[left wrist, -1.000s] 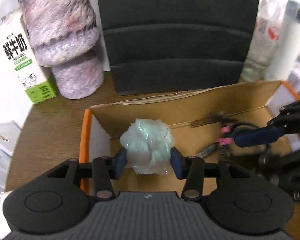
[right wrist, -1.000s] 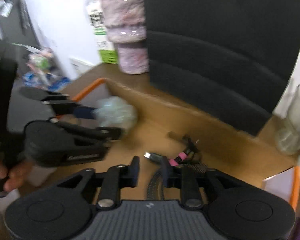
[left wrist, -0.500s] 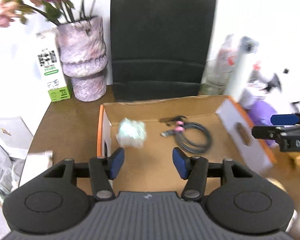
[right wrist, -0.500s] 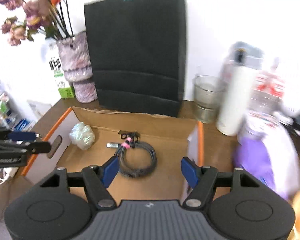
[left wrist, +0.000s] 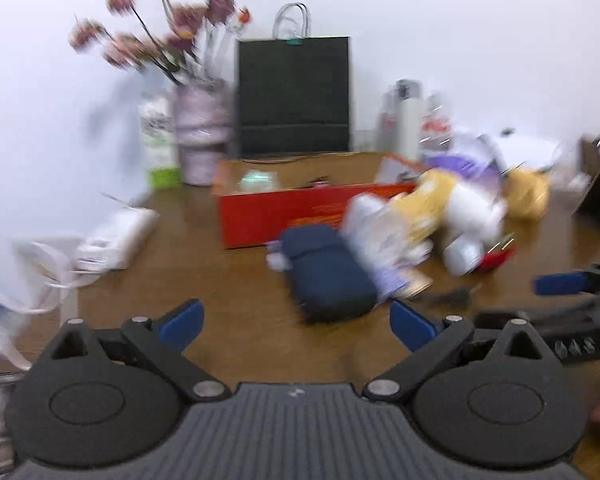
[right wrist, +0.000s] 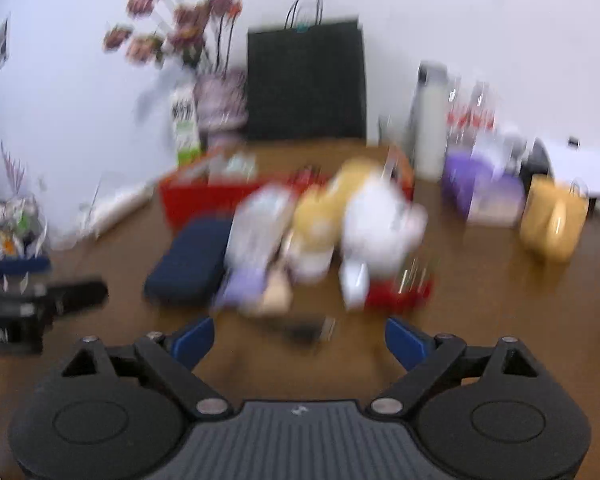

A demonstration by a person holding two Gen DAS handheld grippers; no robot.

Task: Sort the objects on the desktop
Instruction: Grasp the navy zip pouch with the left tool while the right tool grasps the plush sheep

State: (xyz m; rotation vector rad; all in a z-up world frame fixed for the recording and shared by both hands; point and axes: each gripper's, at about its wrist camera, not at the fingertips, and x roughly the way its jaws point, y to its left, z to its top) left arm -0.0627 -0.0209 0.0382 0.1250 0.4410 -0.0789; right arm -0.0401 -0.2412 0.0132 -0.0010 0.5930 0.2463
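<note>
Left wrist view: left gripper [left wrist: 296,326] w/ jaws opening, spread wide, nothing between the blue pads, bare brown table [left wrist: 236,300] under them. Navy pouch [left wrist: 327,272] lies just ahead, slightly right of centre, apart from the pads. Orange cardboard box [left wrist: 288,212] sits beyond it toward the wall, a pale crumpled wad [left wrist: 257,178] showing inside at its left end. Right of the pouch, a blurred heap of a yellow-and-white plush toy [left wrist: 452,208] (details too smeared to tell). Open tabletop to the left between the box and white packets [left wrist: 118,236] near the table edge. Right gripper [left wrist: 572,292] enters from the right edge.

Right wrist view: right gripper [right wrist: 298,338] also opening, wide, holding nothing. A small dark item [right wrist: 304,330] lies just ahead of the pads, too blurred to name. Pouch [right wrist: 190,266] ahead-left, plush [right wrist: 360,220] dead ahead, red item [right wrist: 400,294] at its foot. Black bag [right wrist: 306,80] stands against the wall behind the box [right wrist: 204,200]. Clear table to the right, front.
</note>
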